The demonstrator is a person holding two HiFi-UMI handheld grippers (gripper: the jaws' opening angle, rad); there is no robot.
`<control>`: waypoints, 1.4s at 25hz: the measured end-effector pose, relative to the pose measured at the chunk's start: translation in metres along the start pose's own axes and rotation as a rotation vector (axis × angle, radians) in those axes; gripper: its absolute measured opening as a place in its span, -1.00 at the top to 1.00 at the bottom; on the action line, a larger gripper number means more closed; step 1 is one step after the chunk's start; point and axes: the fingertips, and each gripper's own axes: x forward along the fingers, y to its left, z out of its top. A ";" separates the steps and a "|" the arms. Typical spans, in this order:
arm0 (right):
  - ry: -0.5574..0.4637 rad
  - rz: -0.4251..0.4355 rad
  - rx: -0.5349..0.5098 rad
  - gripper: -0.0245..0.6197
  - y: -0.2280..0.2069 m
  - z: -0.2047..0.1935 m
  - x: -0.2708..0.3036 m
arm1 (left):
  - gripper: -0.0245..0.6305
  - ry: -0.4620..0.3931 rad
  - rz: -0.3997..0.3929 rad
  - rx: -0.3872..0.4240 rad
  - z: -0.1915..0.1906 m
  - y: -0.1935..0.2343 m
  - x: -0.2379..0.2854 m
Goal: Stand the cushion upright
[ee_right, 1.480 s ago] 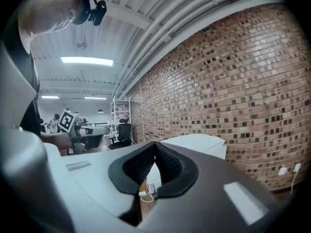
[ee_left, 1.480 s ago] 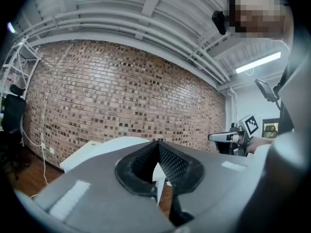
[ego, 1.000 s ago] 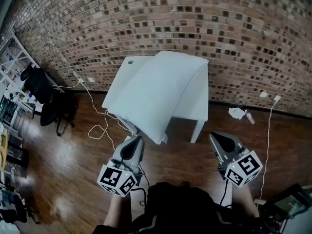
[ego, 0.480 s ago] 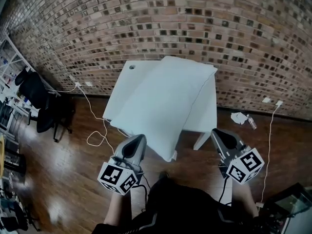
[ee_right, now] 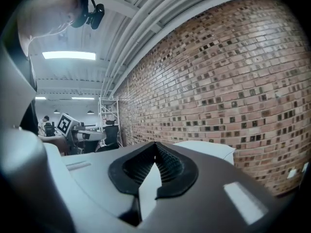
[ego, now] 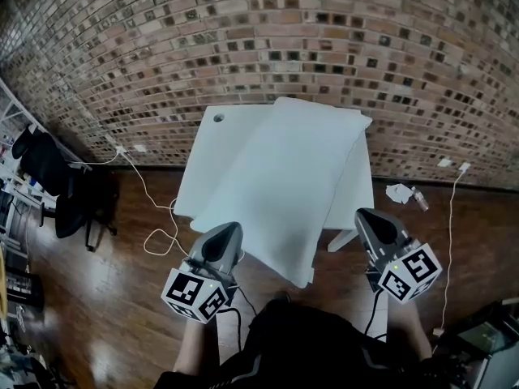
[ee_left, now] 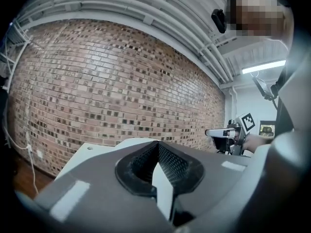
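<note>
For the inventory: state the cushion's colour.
The cushion is plain white; head view shows it best.

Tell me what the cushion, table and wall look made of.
Cushion: soft white cloth, matte; it creases and overhangs the table edge. Table: hard, smooth white top with a round hole, perhaps laminate or painted wood. Wall: rough brick, mixed browns, pale mortar lines.

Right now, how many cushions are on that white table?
1. The white cushion lies flat on the white table, covering its right side, with its near corner overhanging the front edge. No other shows; anything beneath it is hidden.
</note>
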 end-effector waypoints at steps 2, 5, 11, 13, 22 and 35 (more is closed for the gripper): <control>0.003 -0.023 0.010 0.90 -0.002 -0.001 0.012 | 0.91 0.006 -0.012 -0.010 0.000 0.015 0.004; 0.004 -0.056 0.032 0.90 -0.005 -0.002 0.028 | 0.91 0.028 -0.030 -0.012 -0.003 0.037 0.010; 0.027 -0.076 0.041 0.90 -0.010 -0.005 0.051 | 0.91 0.056 -0.074 -0.011 -0.010 0.059 0.029; 0.036 -0.066 0.055 0.90 -0.014 -0.008 0.059 | 0.91 0.067 -0.098 -0.004 -0.011 0.059 0.038; 0.033 -0.015 0.063 0.90 -0.048 -0.004 0.097 | 0.91 0.122 -0.133 0.018 0.000 0.064 0.094; 0.030 -0.106 0.112 0.67 -0.076 -0.006 0.130 | 0.91 0.186 -0.214 0.027 0.001 0.141 0.166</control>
